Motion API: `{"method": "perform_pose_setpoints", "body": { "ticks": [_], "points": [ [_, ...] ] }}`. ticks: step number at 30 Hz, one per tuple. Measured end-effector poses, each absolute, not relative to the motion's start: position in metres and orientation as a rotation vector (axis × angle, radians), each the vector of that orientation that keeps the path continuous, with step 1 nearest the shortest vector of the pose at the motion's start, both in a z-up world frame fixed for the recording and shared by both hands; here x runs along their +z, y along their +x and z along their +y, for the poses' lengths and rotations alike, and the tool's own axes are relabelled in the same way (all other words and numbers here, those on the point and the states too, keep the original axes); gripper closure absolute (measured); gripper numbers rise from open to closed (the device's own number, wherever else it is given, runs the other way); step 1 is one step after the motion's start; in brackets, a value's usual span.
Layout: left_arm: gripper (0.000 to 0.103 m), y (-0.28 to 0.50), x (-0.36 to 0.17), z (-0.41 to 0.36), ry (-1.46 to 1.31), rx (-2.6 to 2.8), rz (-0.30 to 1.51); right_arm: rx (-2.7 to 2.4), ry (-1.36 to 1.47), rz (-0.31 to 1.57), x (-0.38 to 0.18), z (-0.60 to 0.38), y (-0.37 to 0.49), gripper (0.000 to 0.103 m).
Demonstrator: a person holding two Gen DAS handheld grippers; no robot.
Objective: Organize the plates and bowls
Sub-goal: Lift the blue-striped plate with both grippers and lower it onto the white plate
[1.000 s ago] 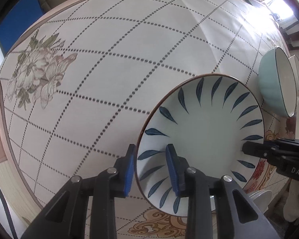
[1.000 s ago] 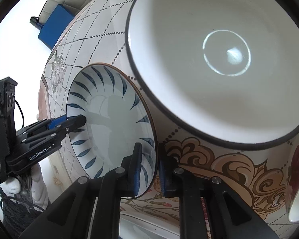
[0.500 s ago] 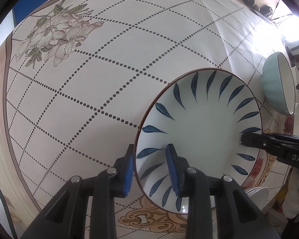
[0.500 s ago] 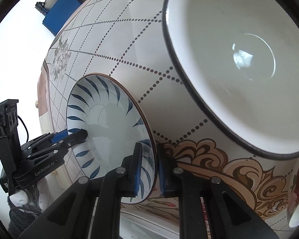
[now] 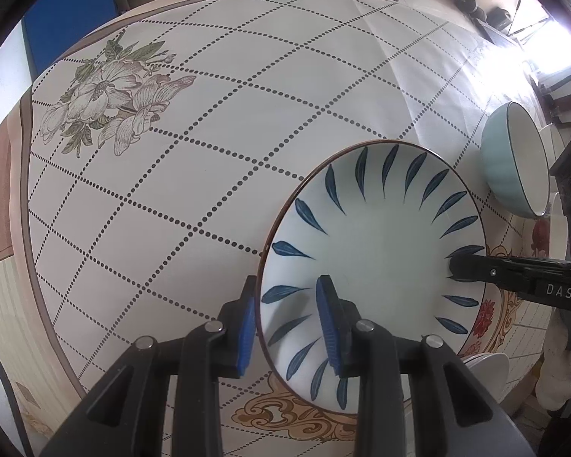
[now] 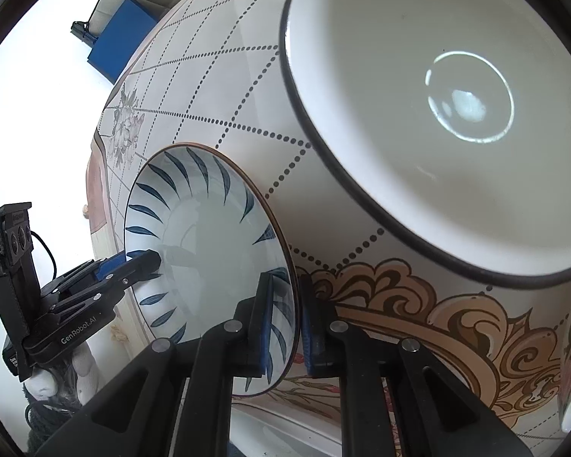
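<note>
Above the counter, with its dotted-diamond cloth and flower print, a blue-leaf plate hangs between two grippers, one on each side of its rim. Left gripper points straight down at it: one blue pad sits inside the plate's well, the other outside the brown rim, and the fingers are clamped on that edge. Right gripper comes in from the opposite side, its fingers drawn tight together with the thin rim pinched between the pads (barely any gap shows in the right wrist view). From the left wrist view the right gripper's dark tip reaches over the far rim of the plate. The plate is tilted, and its underside is hidden, so I cannot tell whether it touches the cloth. Close by sits a big white bowl with a dark rim, filling much of the right wrist view, upright on the cloth just beside the plate. A pale blue bowl stands further along the counter. A white-gloved hand grips the left tool.
</note>
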State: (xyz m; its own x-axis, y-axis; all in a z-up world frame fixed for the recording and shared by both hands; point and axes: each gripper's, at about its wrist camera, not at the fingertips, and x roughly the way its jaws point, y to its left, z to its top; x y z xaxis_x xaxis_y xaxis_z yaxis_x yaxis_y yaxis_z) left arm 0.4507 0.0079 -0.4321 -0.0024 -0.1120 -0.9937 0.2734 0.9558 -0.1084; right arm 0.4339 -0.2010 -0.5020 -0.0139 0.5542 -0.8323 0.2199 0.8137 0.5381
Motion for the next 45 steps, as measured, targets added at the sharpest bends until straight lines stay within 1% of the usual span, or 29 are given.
{"method": "perform_pose_setpoints", "body": {
  "ticks": [6, 14, 26, 35, 45],
  "points": [
    [0.076, 0.45, -0.418, 0.008, 0.113, -0.317, 1.529, 0.288, 0.634, 1.577, -0.488, -0.208, 0.432, 0.088],
    [0.076, 0.445, -0.386, 0.012, 0.098, -0.345, 1.488, 0.292, 0.631, 1.54, -0.456, -0.223, 0.42, 0.089],
    [0.076, 0.401, -0.348, 0.003, 0.103, -0.384, 1.431, 0.308, 0.621, 1.507, -0.411, -0.246, 0.361, 0.089],
    [0.076, 0.349, -0.348, -0.009, 0.113, -0.394, 1.43, 0.322, 0.596, 1.528, -0.401, -0.261, 0.306, 0.089],
    [0.076, 0.283, -0.37, -0.01, 0.087, -0.382, 1.49, 0.326, 0.573, 1.589, -0.419, -0.267, 0.245, 0.089]
  ]
}}
